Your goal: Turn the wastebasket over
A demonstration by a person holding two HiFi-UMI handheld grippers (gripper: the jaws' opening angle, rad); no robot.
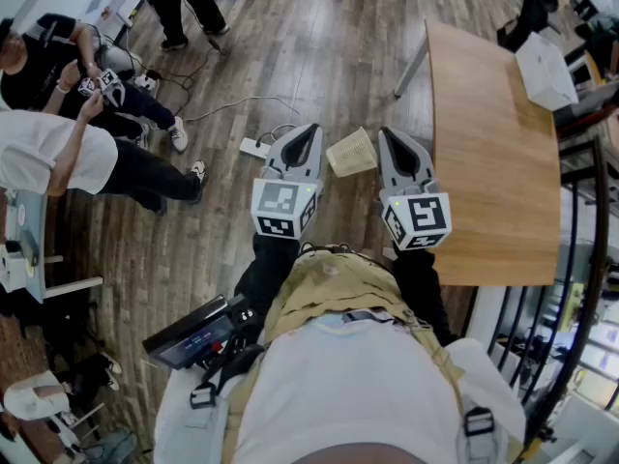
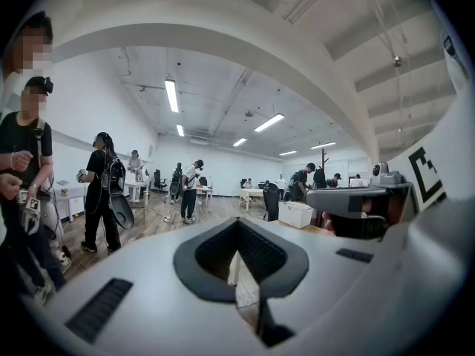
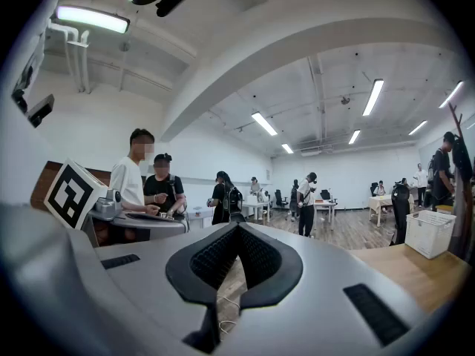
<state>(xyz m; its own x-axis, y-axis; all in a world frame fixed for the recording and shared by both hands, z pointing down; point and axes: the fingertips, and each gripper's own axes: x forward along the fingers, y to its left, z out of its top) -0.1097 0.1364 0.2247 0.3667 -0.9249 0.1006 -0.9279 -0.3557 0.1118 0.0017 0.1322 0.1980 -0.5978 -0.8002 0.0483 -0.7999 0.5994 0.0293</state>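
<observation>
We hold both grippers out in front, side by side, pointing about level. On the left gripper (image 1: 309, 133) the jaws are pressed together, tips meeting, nothing pinched; its own view confirms. Same on the right gripper (image 1: 386, 135): jaws fully together, nothing between them.

Task item: the wastebasket (image 1: 351, 152) is on the floor (image 1: 319, 46). It's beige with a ribbed or mesh wall. In the head view it shows between the two gripper tips, just past them. Neither gripper touches it; both are up above it. It looks tipped onto its side, but we can't tell for sure from this angle, nor which end is the mouth.

To our right is the table (image 1: 493, 191), wood top, its left edge just beside the right gripper in the head view. A white box (image 1: 545, 71) stands at its far end. The wastebasket is near the table's left edge but apart from it, on open floor.

A power strip (image 1: 253, 147) lies on the floor left of the left gripper's tip, with a cable (image 1: 232, 104) running away from it. Two people (image 1: 58, 153) are well off to the left, one in a white shirt, one in black. More stand far down the room in both gripper views.
</observation>
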